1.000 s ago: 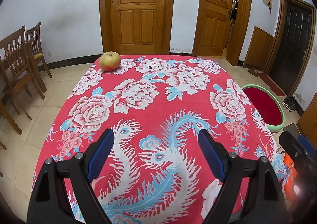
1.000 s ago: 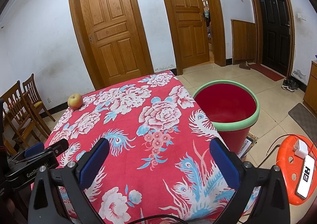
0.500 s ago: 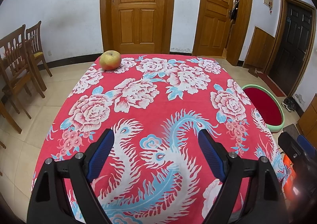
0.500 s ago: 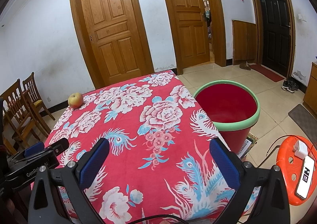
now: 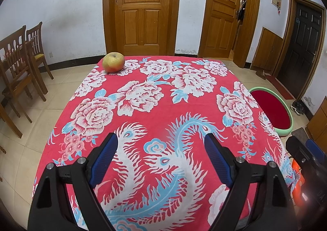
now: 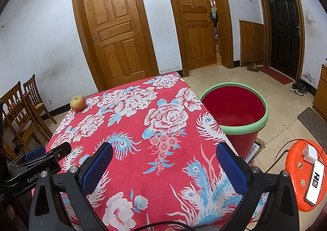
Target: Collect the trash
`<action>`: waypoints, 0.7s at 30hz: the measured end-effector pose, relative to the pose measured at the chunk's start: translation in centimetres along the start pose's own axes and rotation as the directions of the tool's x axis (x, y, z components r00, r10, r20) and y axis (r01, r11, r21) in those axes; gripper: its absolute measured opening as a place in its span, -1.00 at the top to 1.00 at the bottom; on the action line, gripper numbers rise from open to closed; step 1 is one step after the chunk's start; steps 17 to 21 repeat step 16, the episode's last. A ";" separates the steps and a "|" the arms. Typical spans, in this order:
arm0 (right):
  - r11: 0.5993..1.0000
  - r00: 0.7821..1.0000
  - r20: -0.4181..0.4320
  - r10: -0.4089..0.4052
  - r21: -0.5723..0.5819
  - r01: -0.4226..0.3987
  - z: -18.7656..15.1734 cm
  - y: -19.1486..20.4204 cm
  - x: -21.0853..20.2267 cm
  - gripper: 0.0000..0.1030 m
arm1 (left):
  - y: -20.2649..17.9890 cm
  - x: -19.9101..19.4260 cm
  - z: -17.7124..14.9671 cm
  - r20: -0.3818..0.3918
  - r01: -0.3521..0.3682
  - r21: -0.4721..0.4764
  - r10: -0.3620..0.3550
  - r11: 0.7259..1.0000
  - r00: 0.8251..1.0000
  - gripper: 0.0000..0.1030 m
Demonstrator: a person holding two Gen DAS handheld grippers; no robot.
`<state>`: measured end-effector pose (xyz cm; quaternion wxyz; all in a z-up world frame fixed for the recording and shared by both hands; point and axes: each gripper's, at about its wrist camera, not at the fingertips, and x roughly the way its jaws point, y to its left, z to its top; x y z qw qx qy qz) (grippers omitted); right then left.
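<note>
Both grippers, left gripper point(image 5: 160, 150) and right gripper point(image 6: 164, 158), hover wide apart and empty over the table point(image 5: 163, 108), far from the apple point(image 5: 113, 62)

Nothing visibly differs from the earlier pictures: the apple point(image 5: 113, 65) sits at the same 11 o'clock corner of the flowered tablecloth point(image 5: 163, 108), with the red bin point(image 6: 265, 114) off its 3 o'clock edge. The left gripper point(image 5: 160, 139) and right gripper point(image 6: 164, 149) show the same wide gape (any drift is too slight to call).
</note>
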<state>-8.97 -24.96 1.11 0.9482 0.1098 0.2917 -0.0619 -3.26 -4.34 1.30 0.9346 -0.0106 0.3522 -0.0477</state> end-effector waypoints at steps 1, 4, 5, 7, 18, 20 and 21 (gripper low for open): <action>1.000 1.000 0.000 0.000 0.000 0.000 0.0 0.0 0.0 -1.00 | -0.1 -0.1 0.0 0.001 0.000 0.000 0.000 1.000 1.000 -0.67; 1.000 1.000 -0.001 0.000 0.000 0.000 0.0 0.0 0.0 -1.00 | -0.1 -0.1 0.0 -0.001 0.001 -0.002 -0.001 1.000 1.000 -0.67; 1.000 1.000 -0.001 0.000 0.000 0.000 0.0 0.0 0.0 -1.00 | -0.1 -0.1 0.0 -0.001 0.001 -0.002 -0.001 1.000 1.000 -0.67; 1.000 1.000 -0.001 -0.001 0.000 0.001 0.0 0.0 0.0 -1.00 | -0.2 -0.1 0.0 0.000 -0.001 -0.002 0.001 1.000 1.000 -0.67; 1.000 1.000 0.001 -0.001 -0.001 0.001 0.0 0.1 0.0 -1.00 | 0.0 -0.1 0.0 0.000 0.000 -0.001 0.000 1.000 1.000 -0.67; 1.000 1.000 0.001 -0.001 -0.001 0.001 0.0 0.1 0.0 -1.00 | 0.0 -0.1 0.0 0.000 0.000 -0.001 0.000 1.000 1.000 -0.67; 1.000 1.000 0.001 -0.001 -0.001 0.001 0.0 0.1 0.0 -1.00 | 0.0 -0.1 0.0 0.000 0.000 -0.001 0.000 1.000 1.000 -0.67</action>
